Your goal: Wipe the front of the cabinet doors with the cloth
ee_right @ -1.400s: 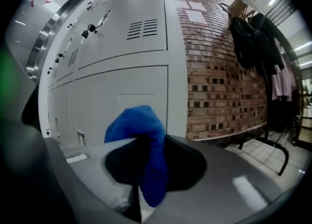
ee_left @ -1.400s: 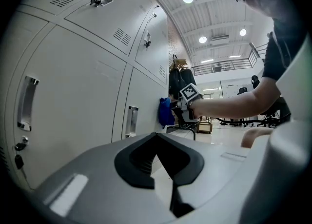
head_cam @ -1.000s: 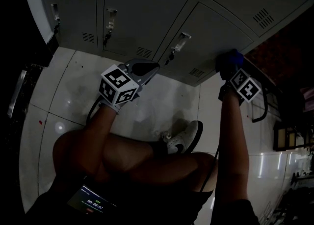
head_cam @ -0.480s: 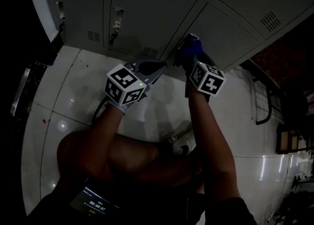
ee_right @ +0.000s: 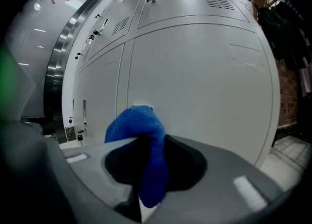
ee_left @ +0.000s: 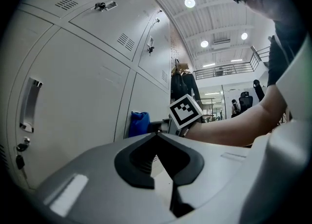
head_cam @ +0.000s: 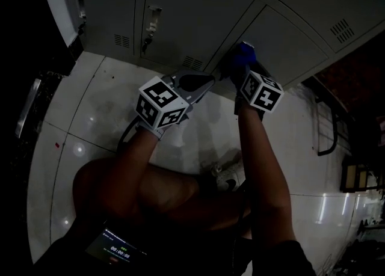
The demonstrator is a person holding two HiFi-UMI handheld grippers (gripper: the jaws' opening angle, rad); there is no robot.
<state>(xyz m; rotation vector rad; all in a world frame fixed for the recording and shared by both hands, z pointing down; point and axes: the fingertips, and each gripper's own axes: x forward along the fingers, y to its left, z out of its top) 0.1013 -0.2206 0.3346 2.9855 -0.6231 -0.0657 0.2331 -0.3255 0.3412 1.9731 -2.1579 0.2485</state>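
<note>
Grey locker-style cabinet doors (head_cam: 186, 16) run along the top of the head view. My right gripper (head_cam: 239, 64) is shut on a blue cloth (head_cam: 242, 53), which is pressed to the lower edge of a bottom-row door near a vertical seam. The right gripper view has the cloth (ee_right: 139, 123) bunched between the jaws against the door (ee_right: 204, 71). Just to the left, my left gripper (head_cam: 204, 80) is shut on nothing, held off the doors above the floor. From the left gripper view, the cloth (ee_left: 139, 123) touches the door (ee_left: 78, 96) beyond the closed jaw tips.
A white tiled floor (head_cam: 90, 112) lies under the cabinets. The person's bent legs and a shoe (head_cam: 228, 175) fill the lower middle. Door handles with locks (head_cam: 153, 19) stick out from the doors. A brick wall (head_cam: 361, 58) and a dark metal frame (head_cam: 328, 130) stand at the right.
My right gripper has swept the cloth leftwards along the bottom doors, from the right-hand door to the seam near the left gripper. The left gripper has drifted slightly right.
</note>
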